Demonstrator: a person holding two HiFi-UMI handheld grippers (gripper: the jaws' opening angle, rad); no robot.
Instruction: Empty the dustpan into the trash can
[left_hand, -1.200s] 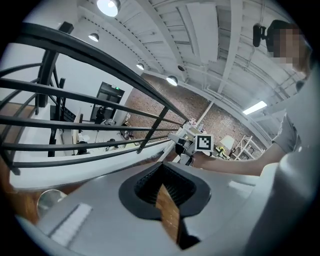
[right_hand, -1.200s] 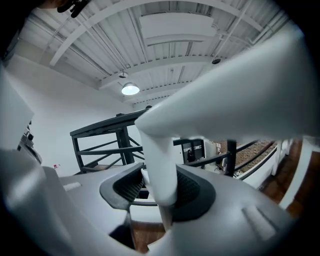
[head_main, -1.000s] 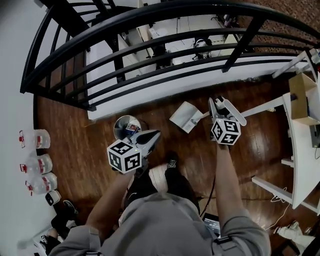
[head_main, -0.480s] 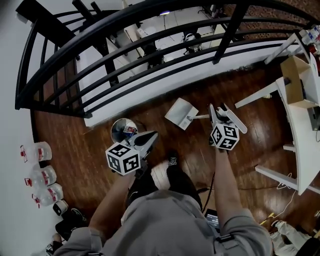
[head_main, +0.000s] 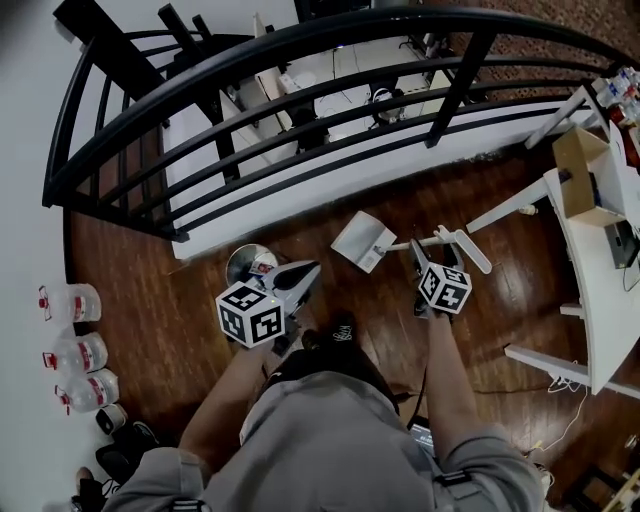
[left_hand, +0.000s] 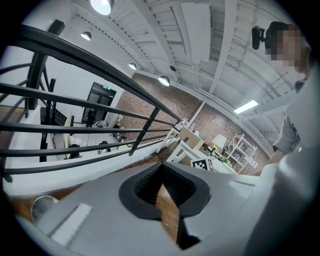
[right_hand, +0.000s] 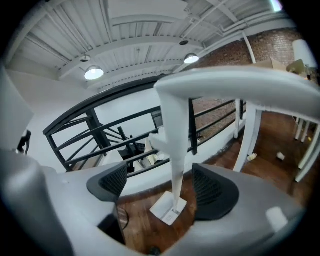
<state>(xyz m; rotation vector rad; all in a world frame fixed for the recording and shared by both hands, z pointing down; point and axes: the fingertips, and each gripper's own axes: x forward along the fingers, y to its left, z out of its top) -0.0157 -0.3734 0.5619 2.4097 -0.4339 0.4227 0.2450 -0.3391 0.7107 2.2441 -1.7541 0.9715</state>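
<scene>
On the floor (head_main: 505, 275), dustpan (head_main: 360, 241) stands, handle upward.

White dustpan (head_main: 362, 241), black railing (head_main: 465, 80)

Our L gripper (head_main: 306, 272) sits left, jaws together, empty, pointing far and slightly down. Our R gripper (head_main: 446, 246) is right, tilted down more. Its jaws have just been opening and stand wide apart, w/ the dustpan handle (right_hand: 176, 150) between them, pads not touching it. Both forearms (head_main: 447, 370) reach fwd.
</scene>
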